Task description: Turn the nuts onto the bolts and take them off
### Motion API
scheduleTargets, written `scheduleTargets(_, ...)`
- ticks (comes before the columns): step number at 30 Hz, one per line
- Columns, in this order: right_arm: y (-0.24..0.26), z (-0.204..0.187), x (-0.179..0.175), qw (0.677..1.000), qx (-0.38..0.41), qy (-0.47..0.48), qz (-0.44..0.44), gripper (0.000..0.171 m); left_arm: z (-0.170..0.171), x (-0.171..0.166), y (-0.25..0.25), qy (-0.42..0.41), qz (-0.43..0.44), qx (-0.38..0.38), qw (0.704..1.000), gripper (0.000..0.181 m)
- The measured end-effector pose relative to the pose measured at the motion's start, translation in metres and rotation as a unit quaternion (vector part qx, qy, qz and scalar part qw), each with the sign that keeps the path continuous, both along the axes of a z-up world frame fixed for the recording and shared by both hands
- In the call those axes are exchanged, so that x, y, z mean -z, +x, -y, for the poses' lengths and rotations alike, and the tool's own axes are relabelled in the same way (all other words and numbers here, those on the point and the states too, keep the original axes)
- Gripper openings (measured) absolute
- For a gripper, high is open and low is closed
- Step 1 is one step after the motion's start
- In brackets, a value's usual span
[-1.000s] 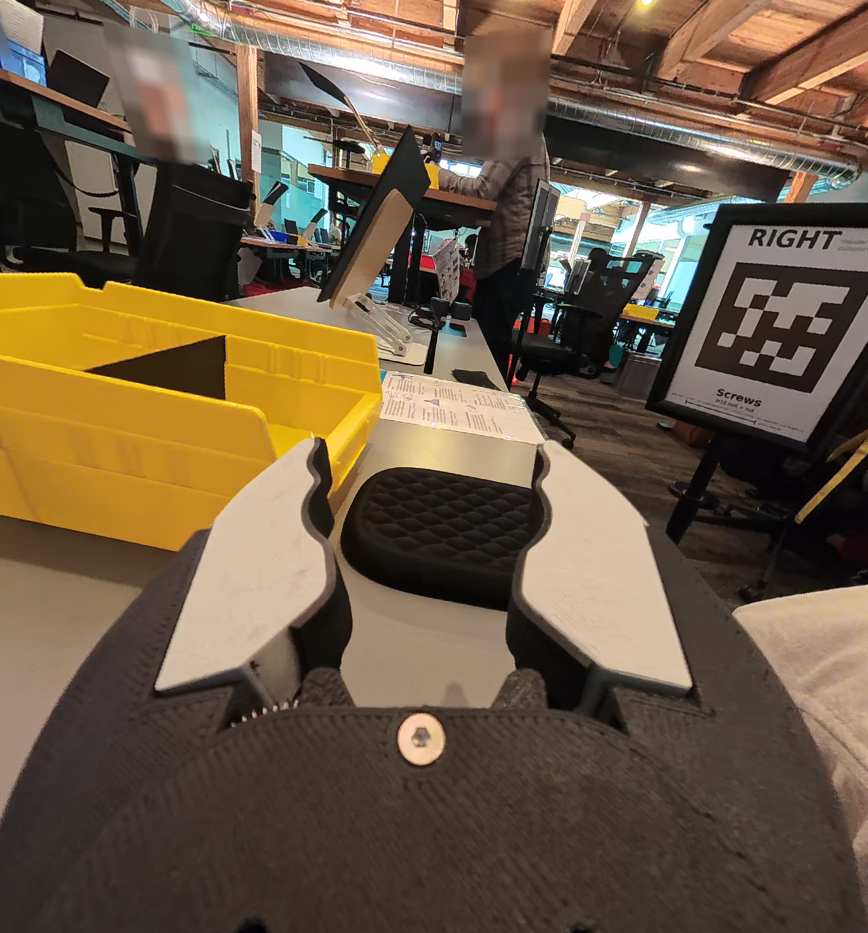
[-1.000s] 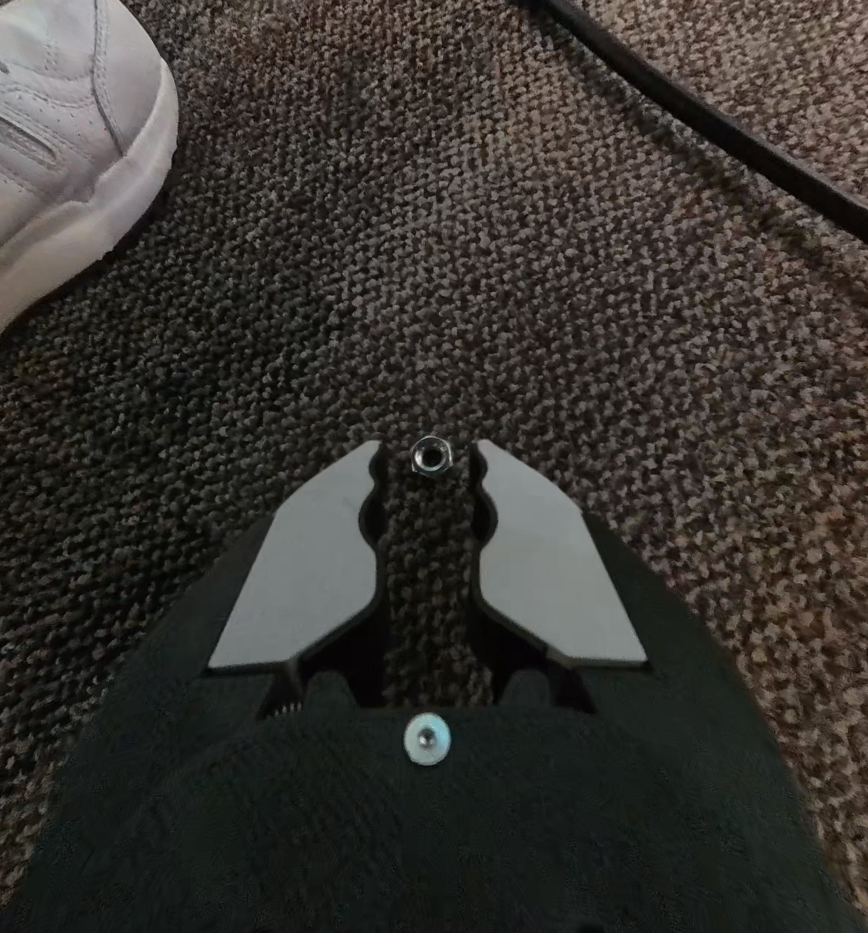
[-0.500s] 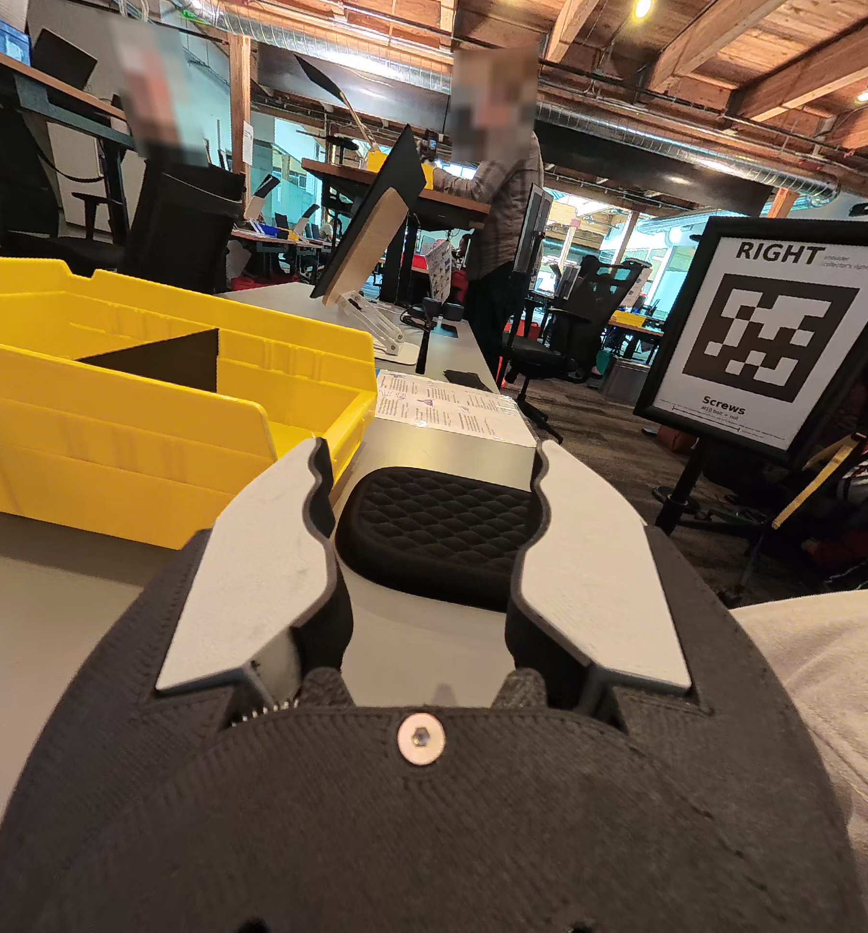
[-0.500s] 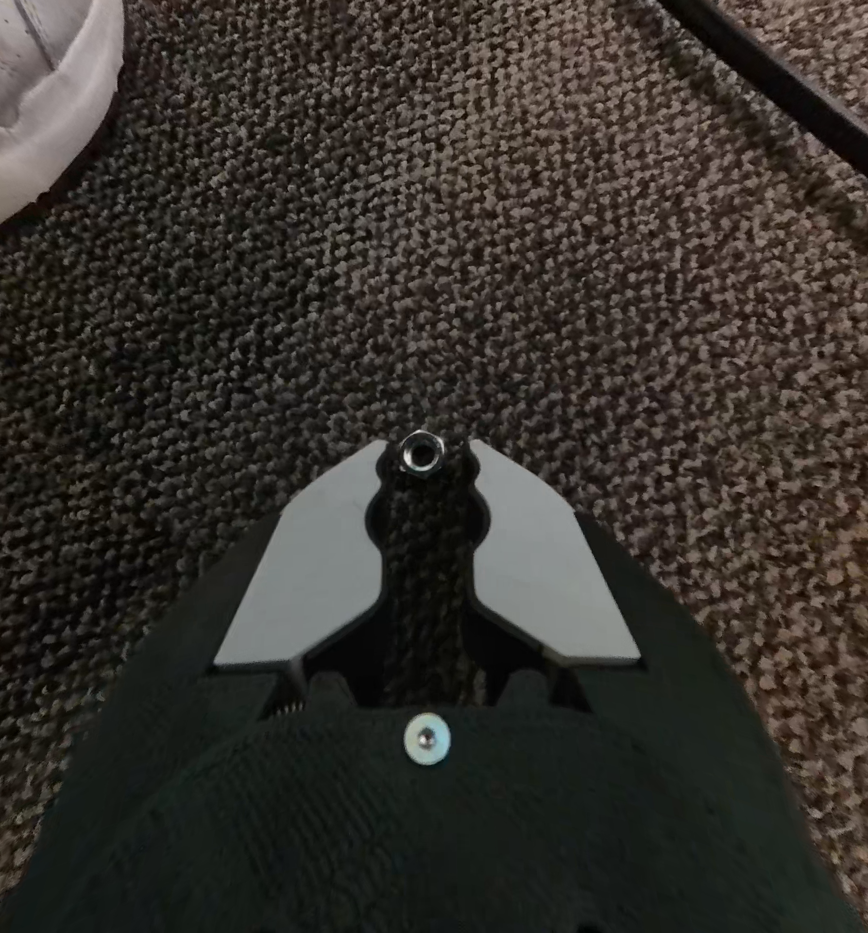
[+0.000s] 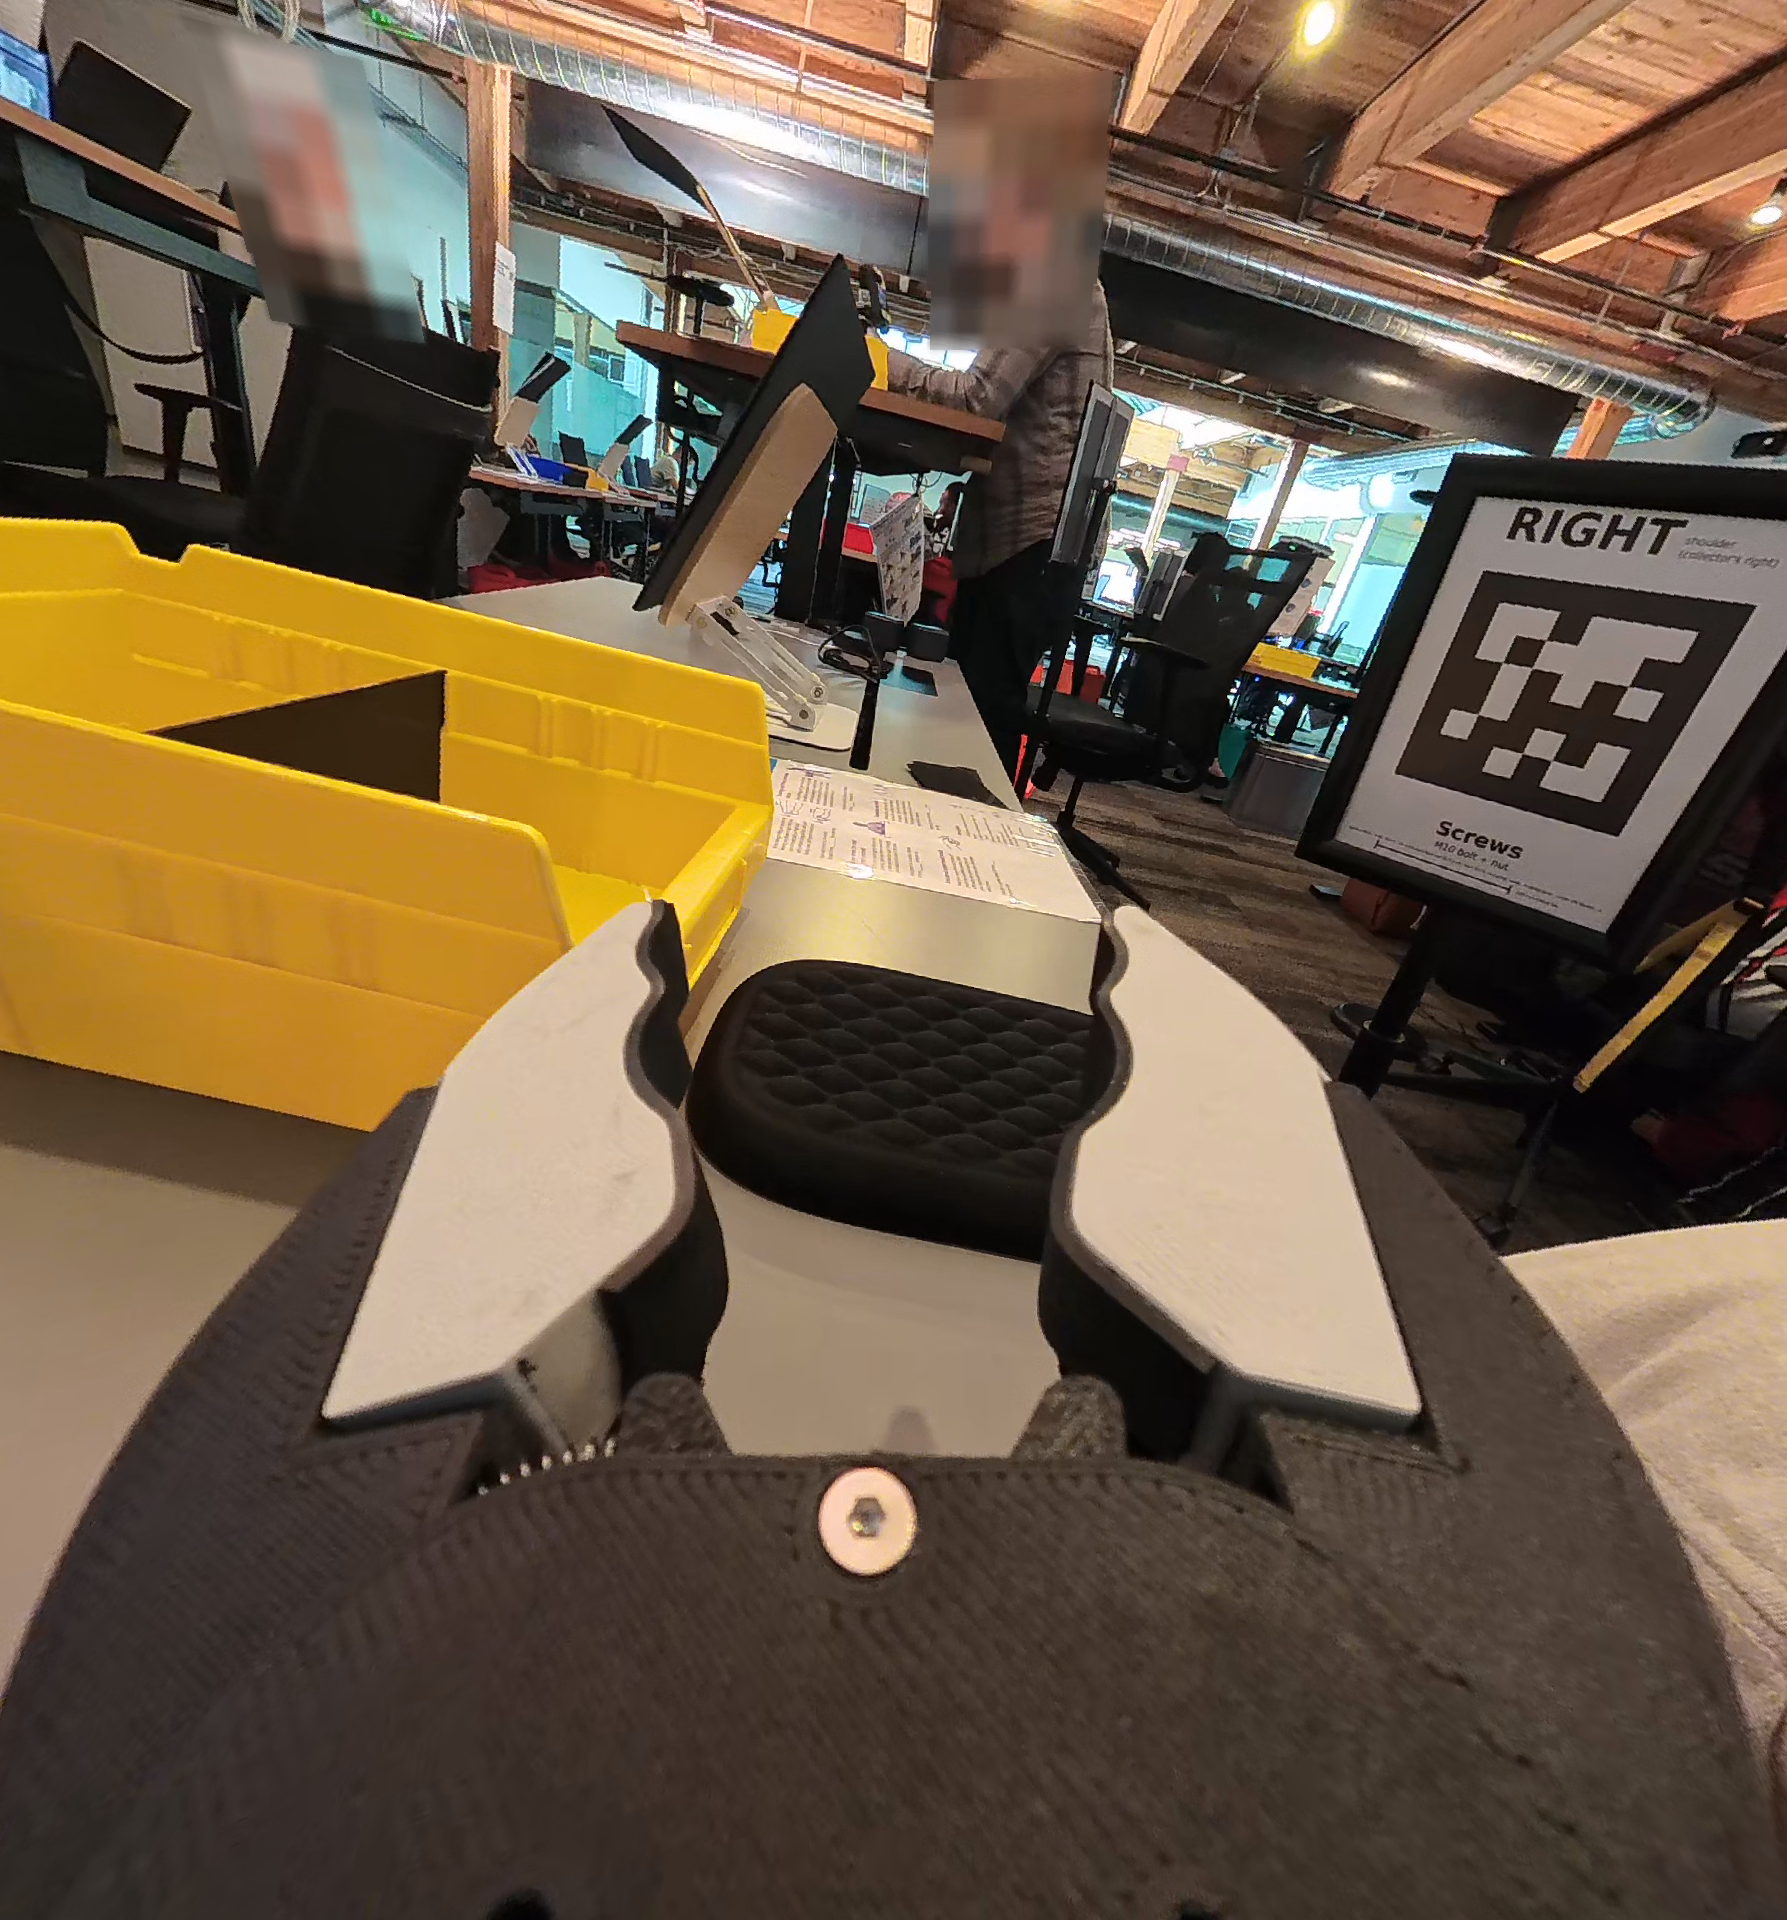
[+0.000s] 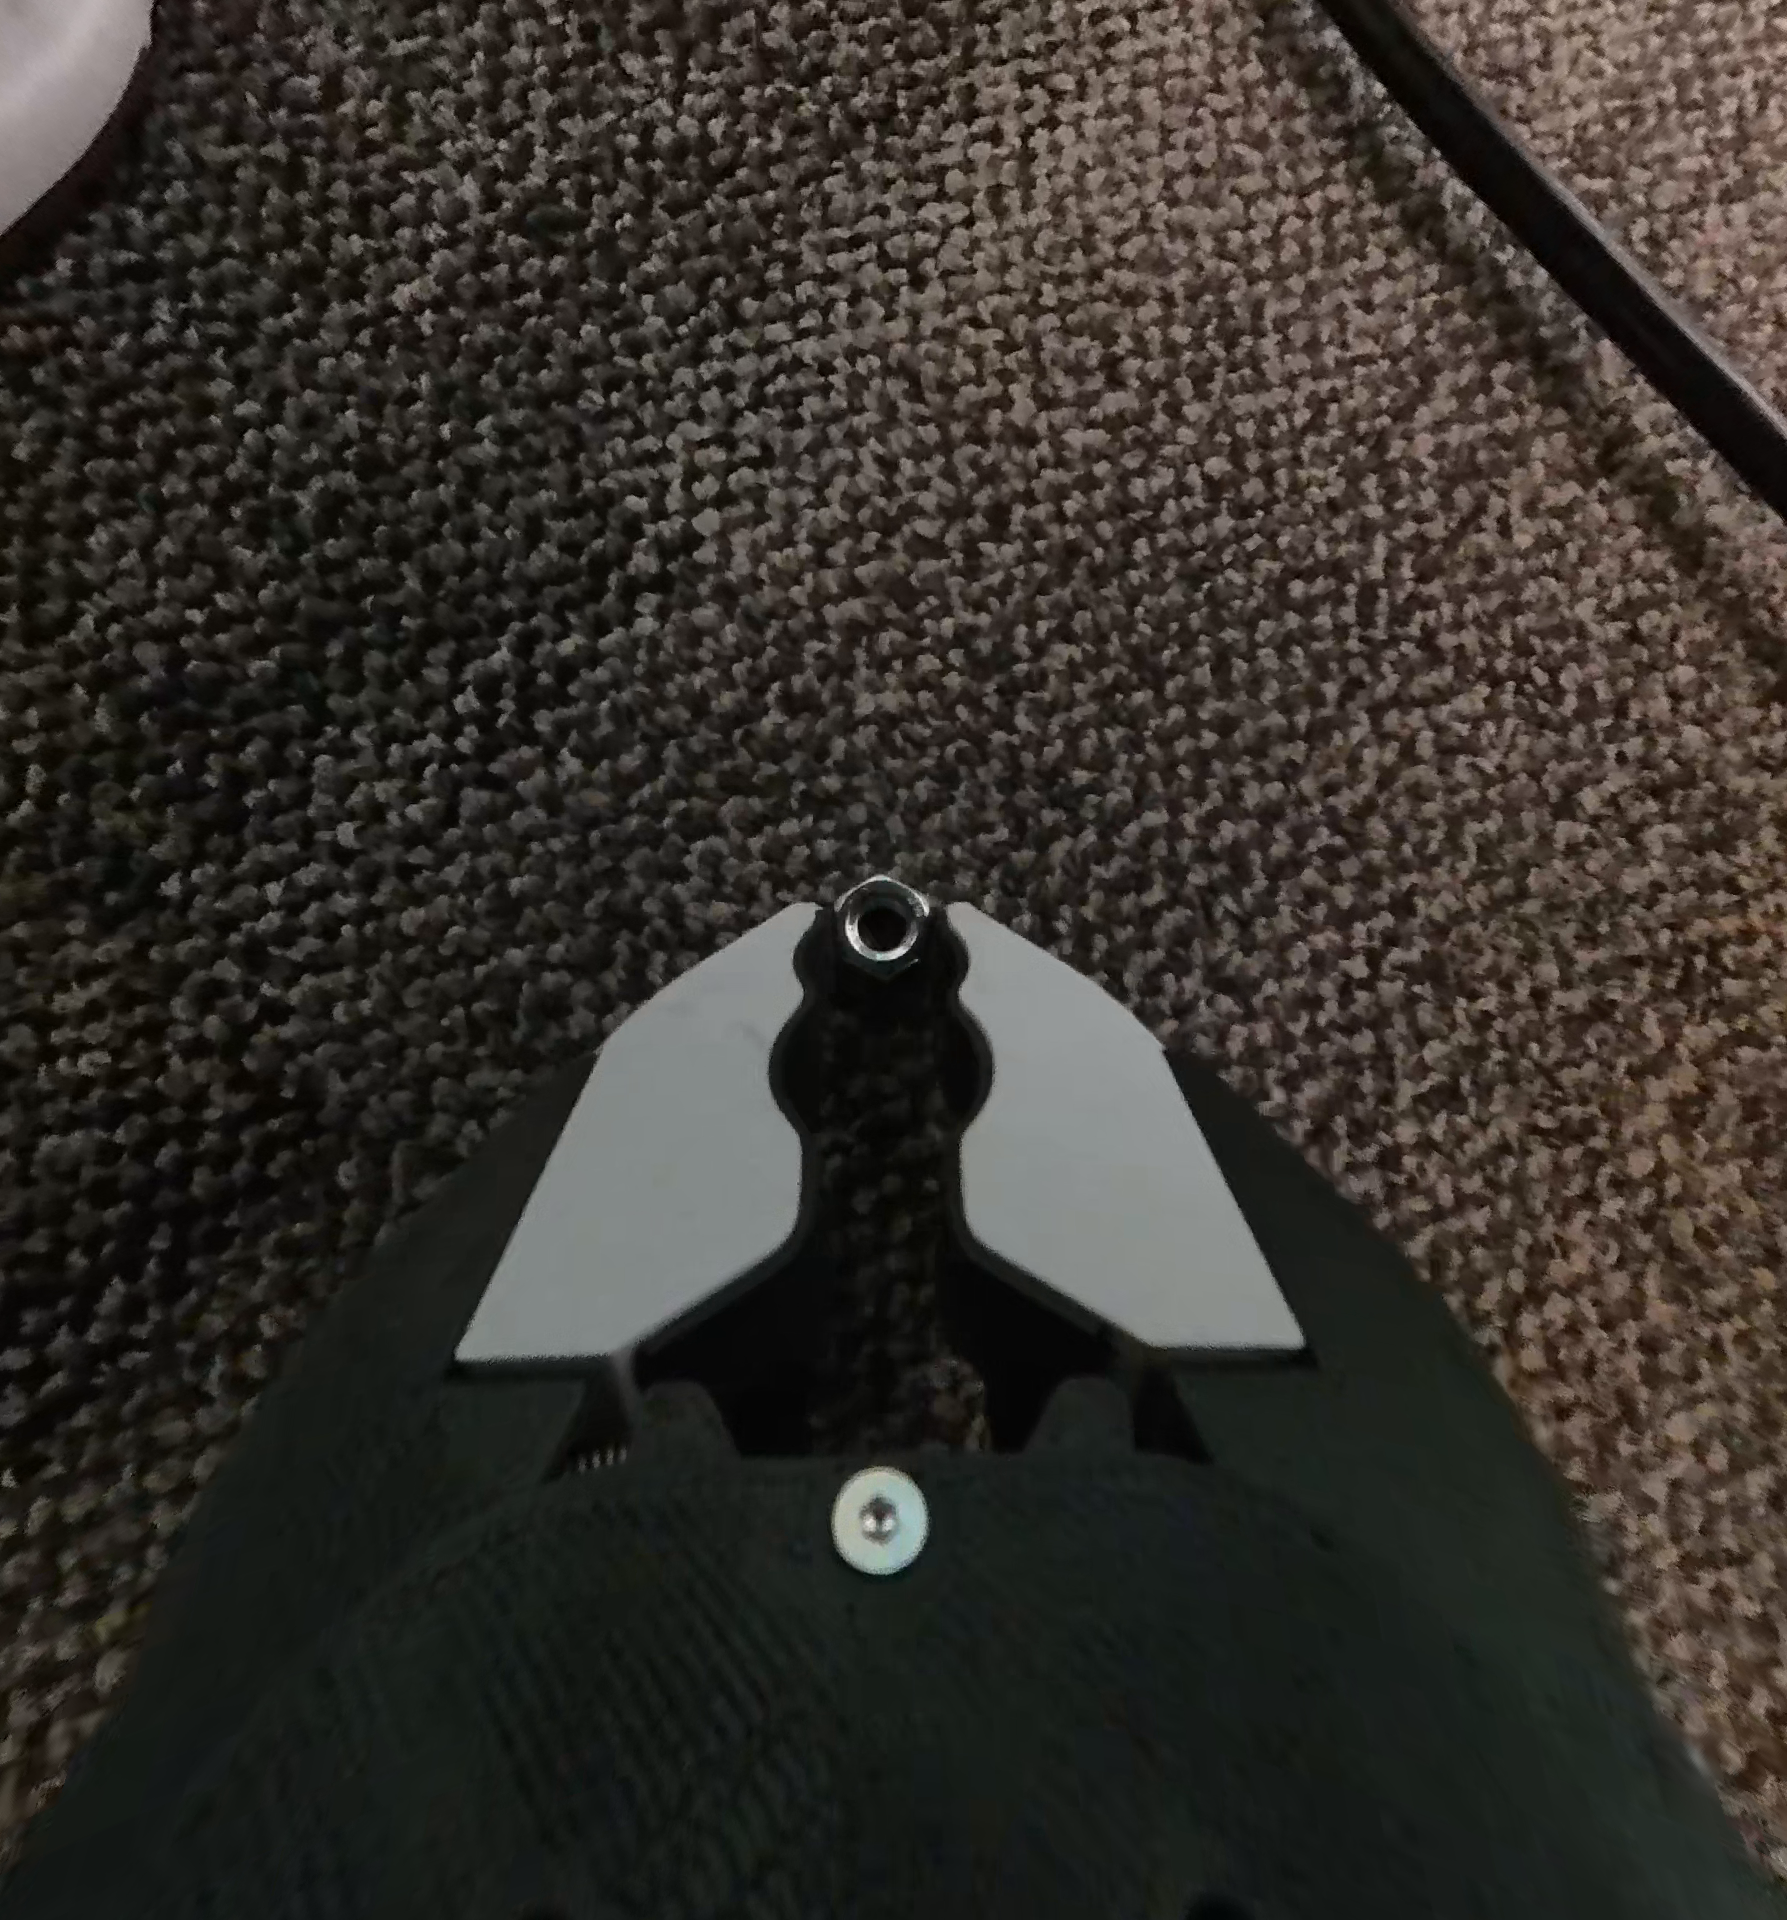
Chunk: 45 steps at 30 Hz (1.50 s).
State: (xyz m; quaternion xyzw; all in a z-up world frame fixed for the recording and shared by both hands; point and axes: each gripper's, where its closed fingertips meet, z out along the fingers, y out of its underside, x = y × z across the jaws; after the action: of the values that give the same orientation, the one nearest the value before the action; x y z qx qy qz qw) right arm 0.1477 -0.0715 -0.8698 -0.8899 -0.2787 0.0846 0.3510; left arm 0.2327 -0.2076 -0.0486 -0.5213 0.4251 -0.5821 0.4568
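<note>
In the right wrist view my right gripper (image 6: 880, 928) points down at the brown carpet and its fingertips are shut on a small silver hex nut (image 6: 876, 928), hole facing the camera. In the left wrist view my left gripper (image 5: 887, 925) is open and empty, held low over the grey table (image 5: 89, 1226), just short of a black quilted pad (image 5: 899, 1070). No bolt shows in either view.
A yellow plastic bin (image 5: 276, 831) stands on the table to the left of my left gripper. A printed sheet (image 5: 910, 842) lies beyond the pad. A framed marker sign (image 5: 1585, 696) stands at the right. A black cable (image 6: 1595, 270) crosses the carpet; a white shoe (image 6: 16, 114) is at top left. Across from one pair of fingers to the other is roughly 85 cm.
My right gripper moved forward onto the nut on the carpet and closed on it. The shoe has slid toward the upper left corner. My left gripper stays open, almost still.
</note>
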Motion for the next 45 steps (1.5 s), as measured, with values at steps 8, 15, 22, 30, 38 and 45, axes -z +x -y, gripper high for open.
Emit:
scheduleTargets(8,0.014,0.011,-0.015,0.995,0.059,-0.006,-0.085,0.019,-0.001,-0.001,-0.001,-0.003,0.003,-0.001,1.000,0.075)
scheduleTargets(15,0.025,0.047,-0.043,0.989,0.090,-0.013,-0.114,0.019,-0.001,-0.005,-0.008,-0.011,0.025,-0.005,1.000,0.076)
scheduleTargets(22,0.048,0.098,-0.091,0.992,0.096,-0.027,-0.078,0.019,0.017,-0.010,-0.007,-0.004,0.029,0.018,0.999,0.076)
scheduleTargets(30,0.085,0.200,-0.194,0.996,0.090,-0.021,-0.011,0.019,0.019,-0.013,-0.006,-0.011,0.036,0.023,0.999,0.076)
scheduleTargets(38,0.106,0.301,-0.356,0.986,0.136,0.050,0.084,0.019,0.021,-0.016,-0.015,-0.020,0.046,0.025,0.998,0.076)
scheduleTargets(45,0.105,0.415,-0.460,0.961,0.217,0.060,0.163,0.019,0.037,-0.011,-0.010,0.024,0.025,0.040,0.999,0.078)
